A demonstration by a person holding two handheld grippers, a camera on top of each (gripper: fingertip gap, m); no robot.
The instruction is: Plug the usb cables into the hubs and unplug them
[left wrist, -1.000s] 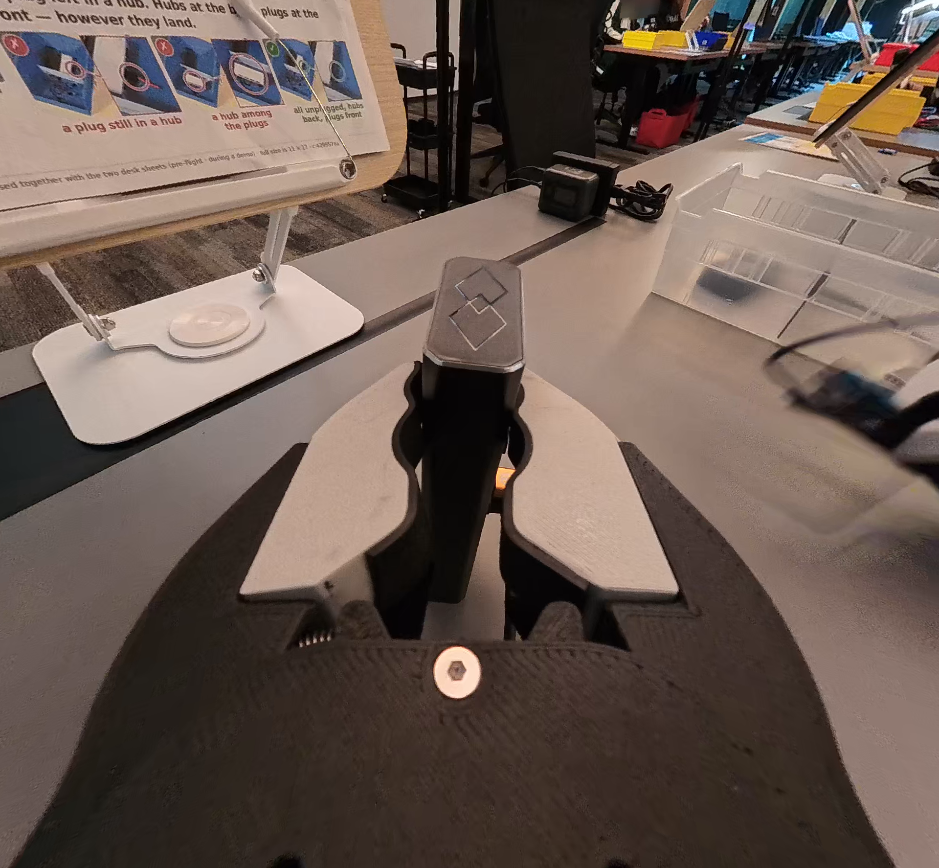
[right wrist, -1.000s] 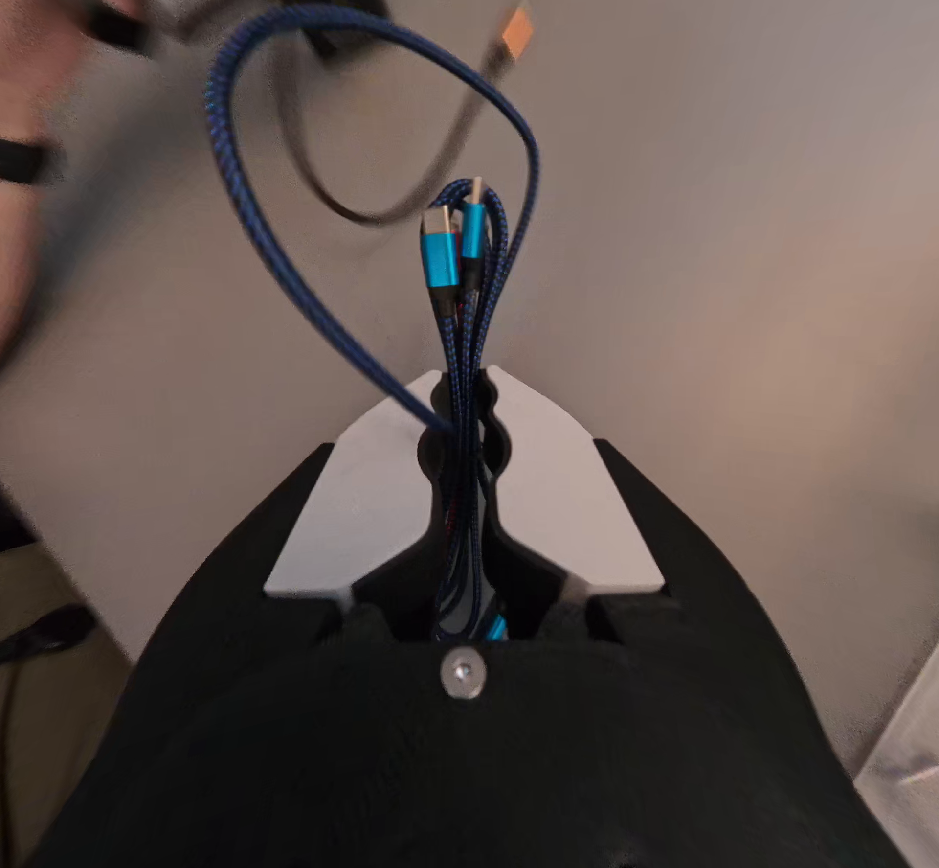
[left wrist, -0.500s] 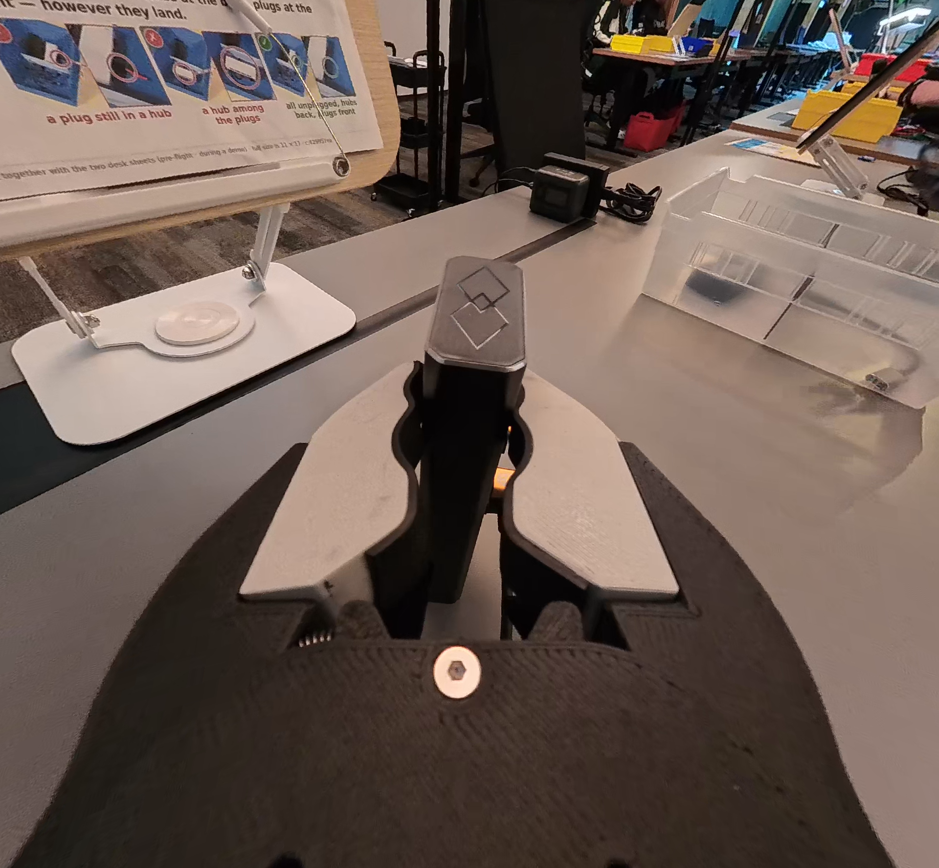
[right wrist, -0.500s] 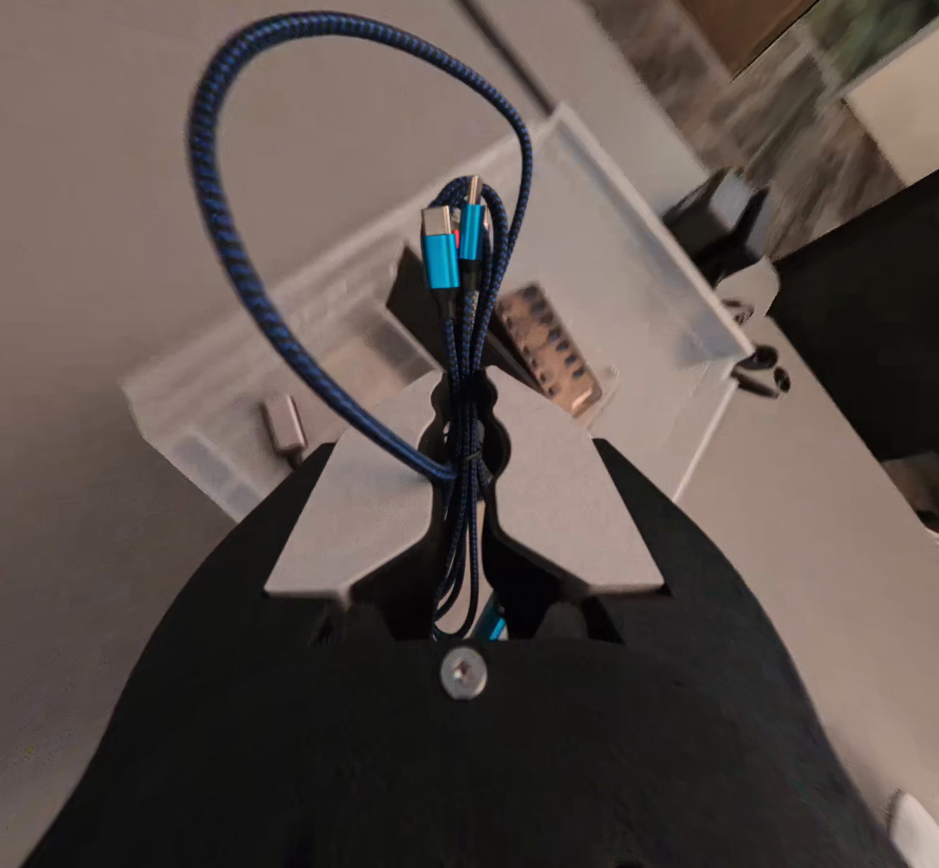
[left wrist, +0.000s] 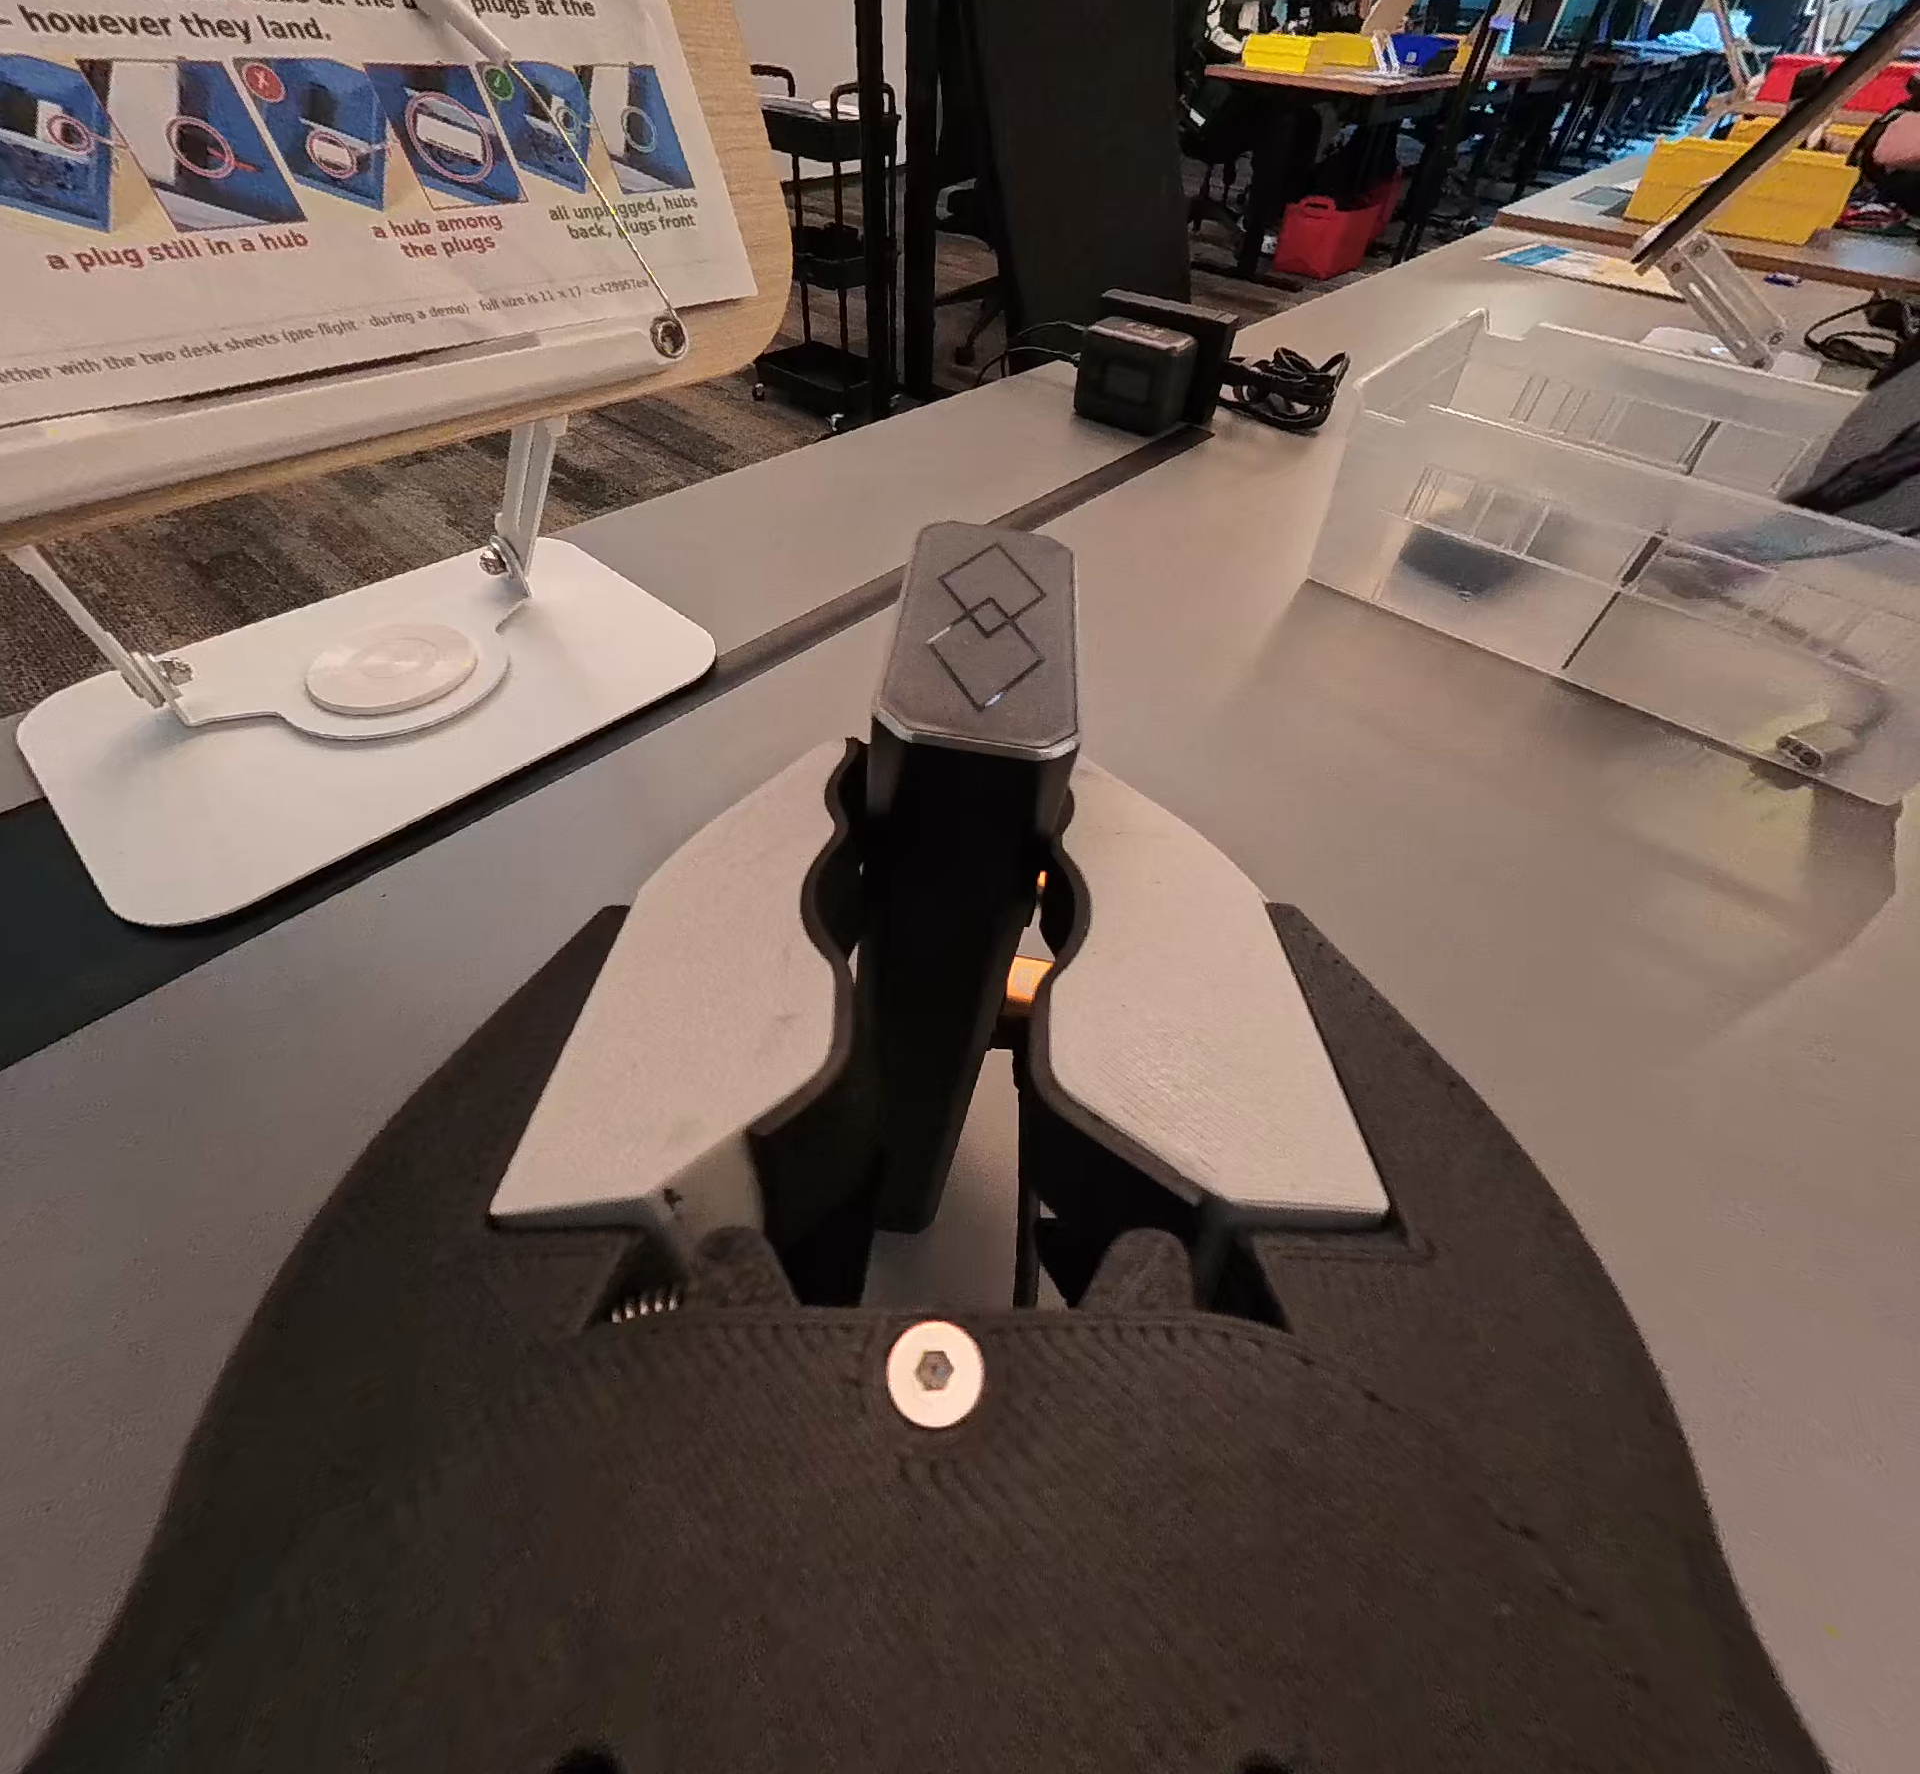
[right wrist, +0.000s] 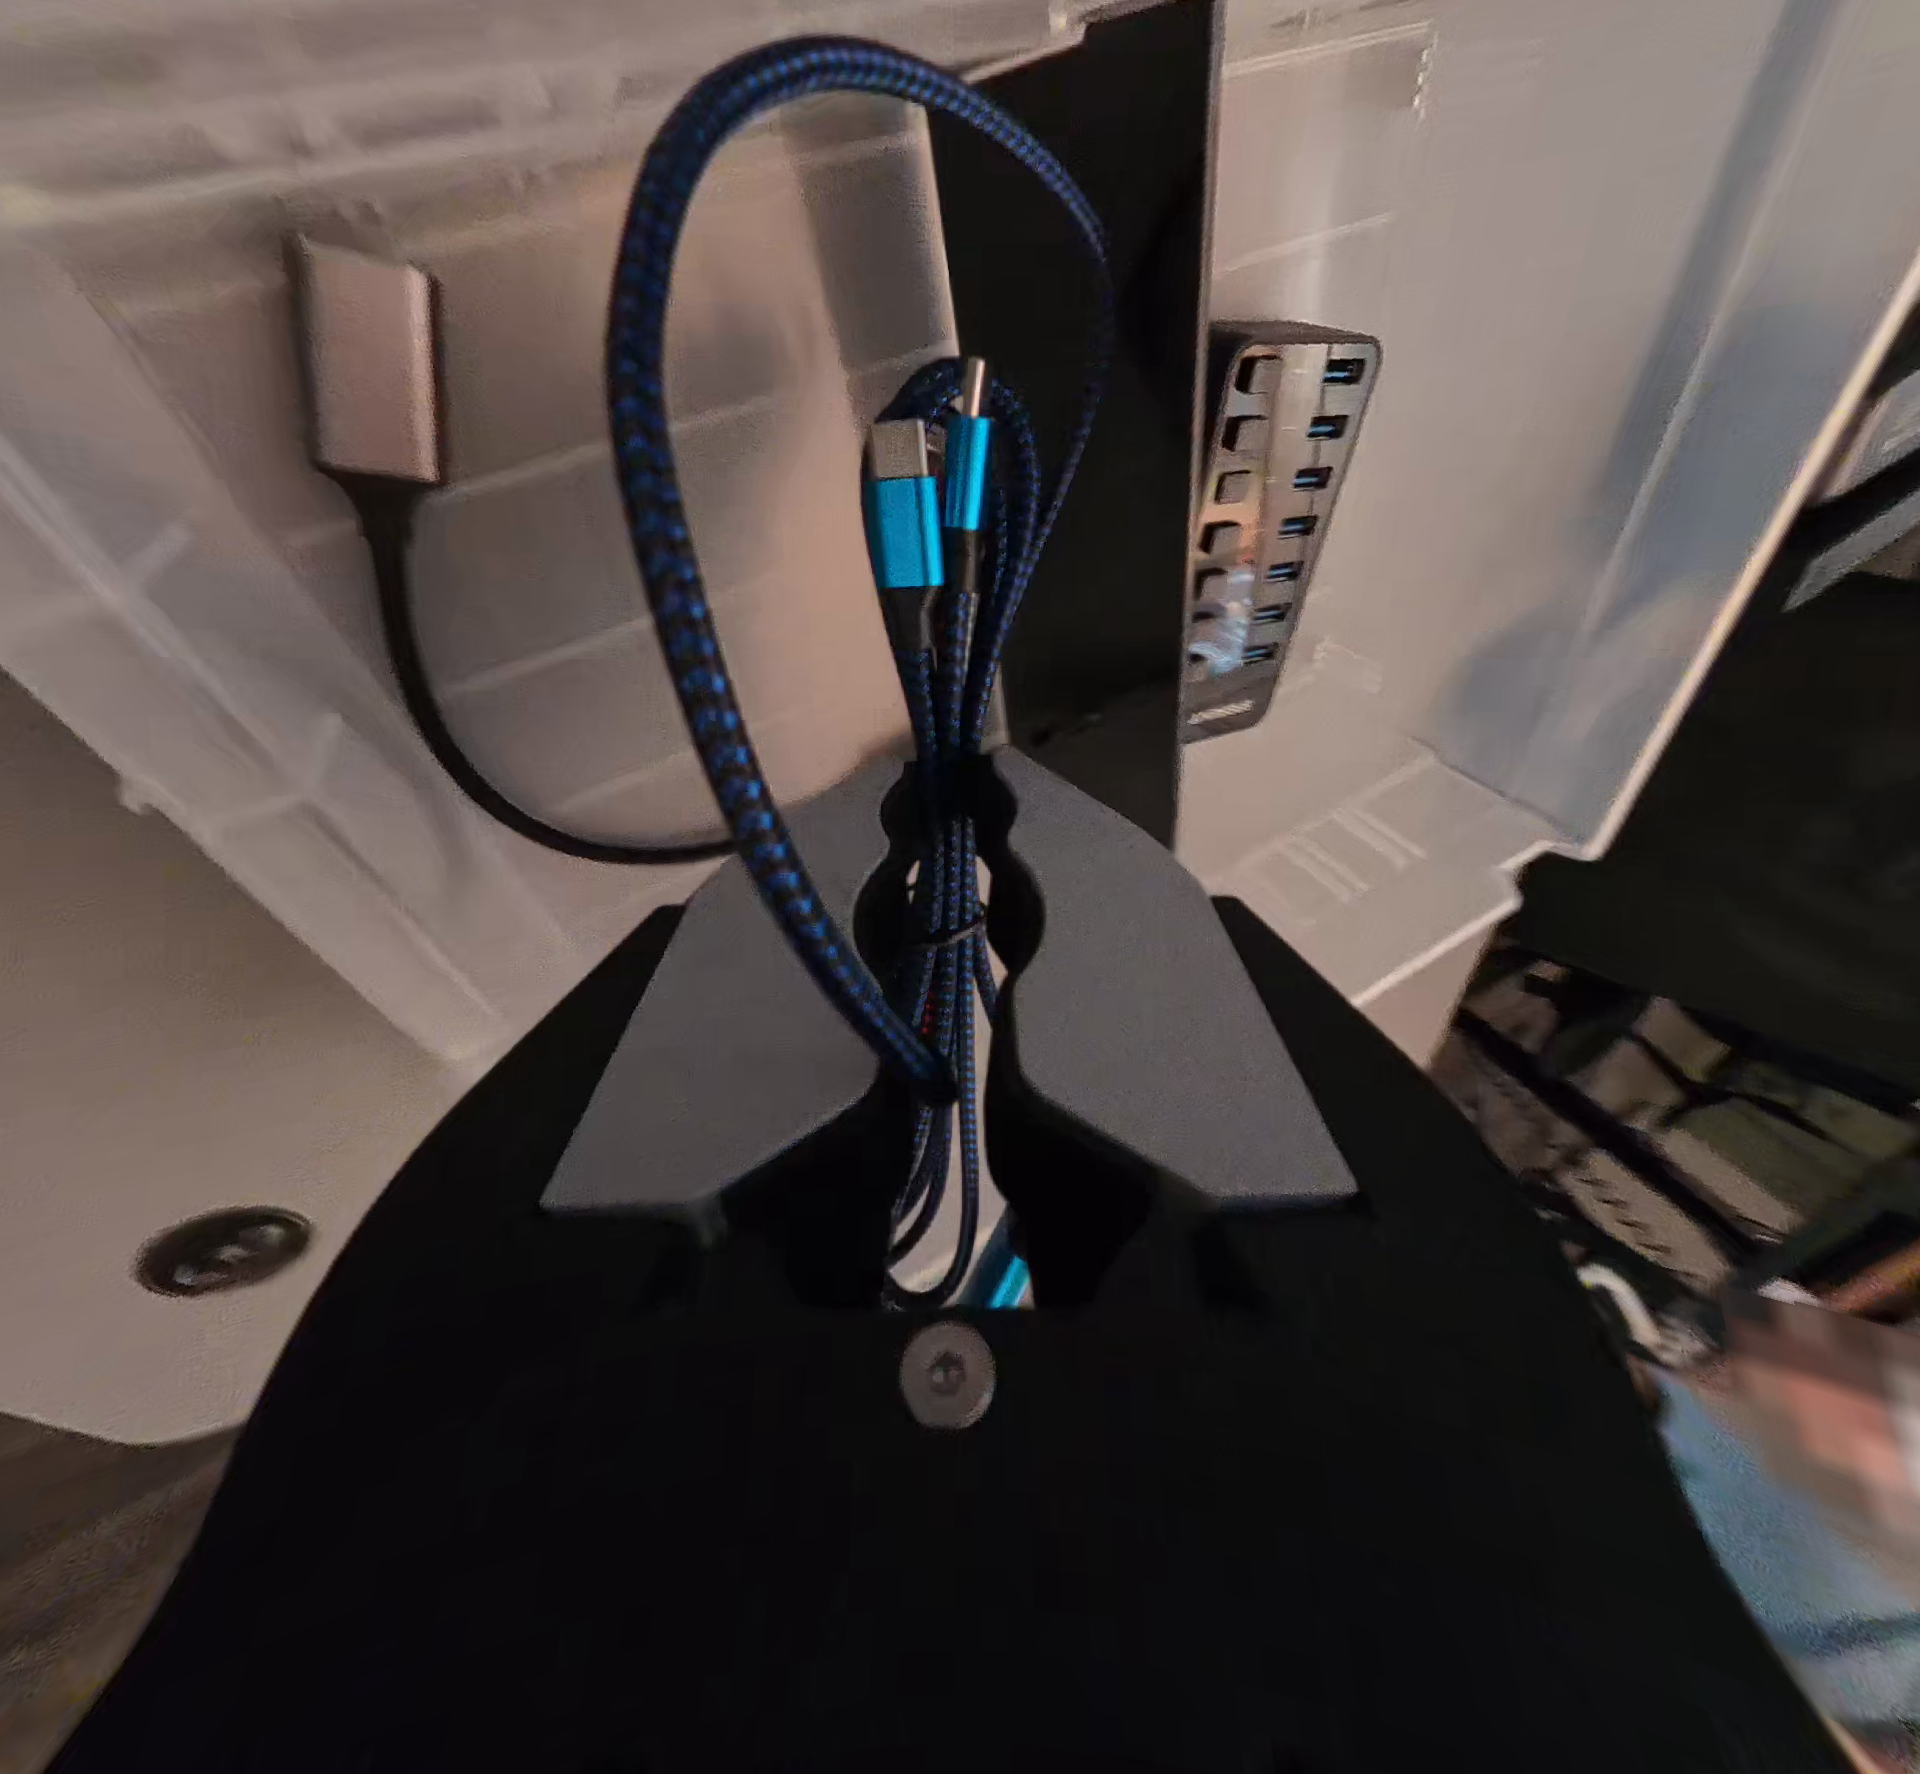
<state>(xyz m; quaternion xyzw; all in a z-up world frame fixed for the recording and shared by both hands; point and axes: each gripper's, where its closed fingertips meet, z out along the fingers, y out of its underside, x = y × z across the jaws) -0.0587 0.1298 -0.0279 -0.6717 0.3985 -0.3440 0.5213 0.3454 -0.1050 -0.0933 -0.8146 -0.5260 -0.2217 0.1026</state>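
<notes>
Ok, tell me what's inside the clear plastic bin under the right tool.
The clear plastic bin holds a black multi-port hub and a grey plug on a black cord; the blue braided cable bundle hides the rest.

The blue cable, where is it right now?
In the right wrist view, the blue cable is pinched in the right gripper, bunched with a loop sticking out, in front of the clear bin holding a black hub.

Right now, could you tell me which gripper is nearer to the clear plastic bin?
Right. The right gripper, shut on the blue braided cable bundle, hangs close over the clear plastic bin. The left gripper, clamping a black hub, stands off across bare table.
</notes>
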